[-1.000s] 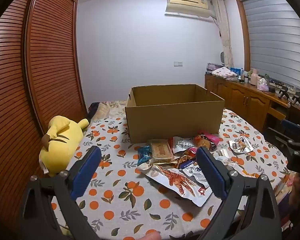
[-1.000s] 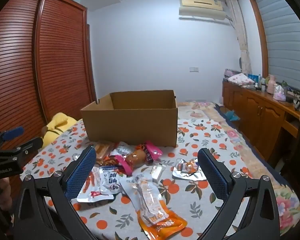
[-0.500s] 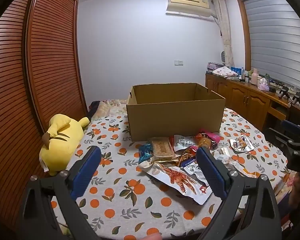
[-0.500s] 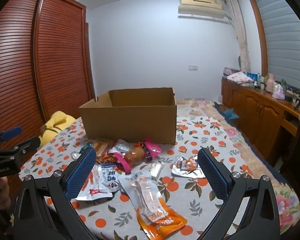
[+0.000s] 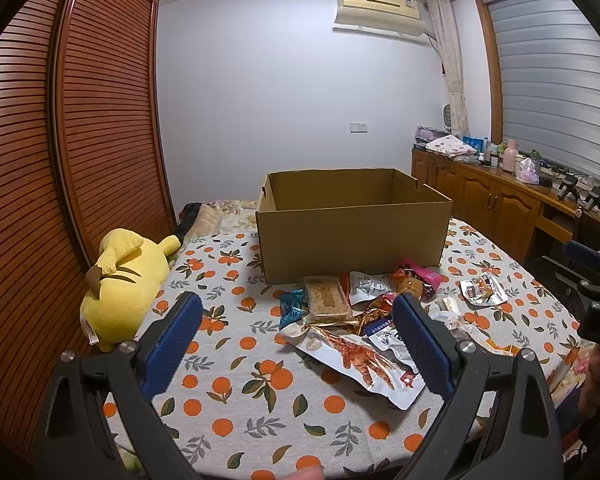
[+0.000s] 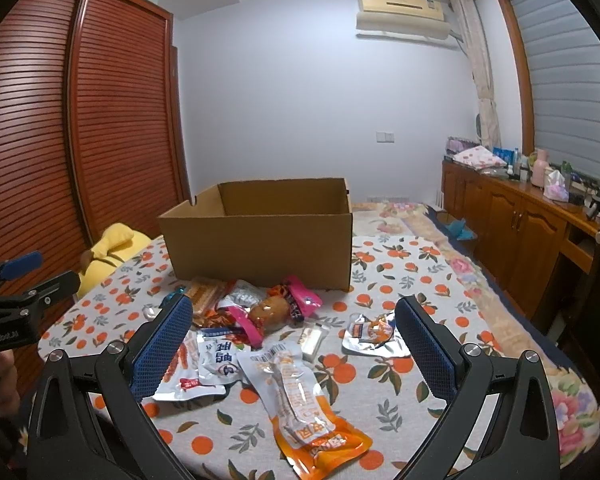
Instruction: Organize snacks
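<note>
So we've got both grippers hanging above the near edge of the table [image 5: 236, 408], nothing held. Our left gripper [image 5: 296, 320] is spread wide, and the snack pile [image 5: 364, 312] sits just ahead and right of it, the chicken-feet pack [image 5: 356, 356] running up to its right finger. Our right gripper [image 6: 292, 320] is spread wide too, with the orange pouch [image 6: 304, 404] lying between its fingers. The cardboard box [image 6: 260, 240] stands open just behind the pile
</note>
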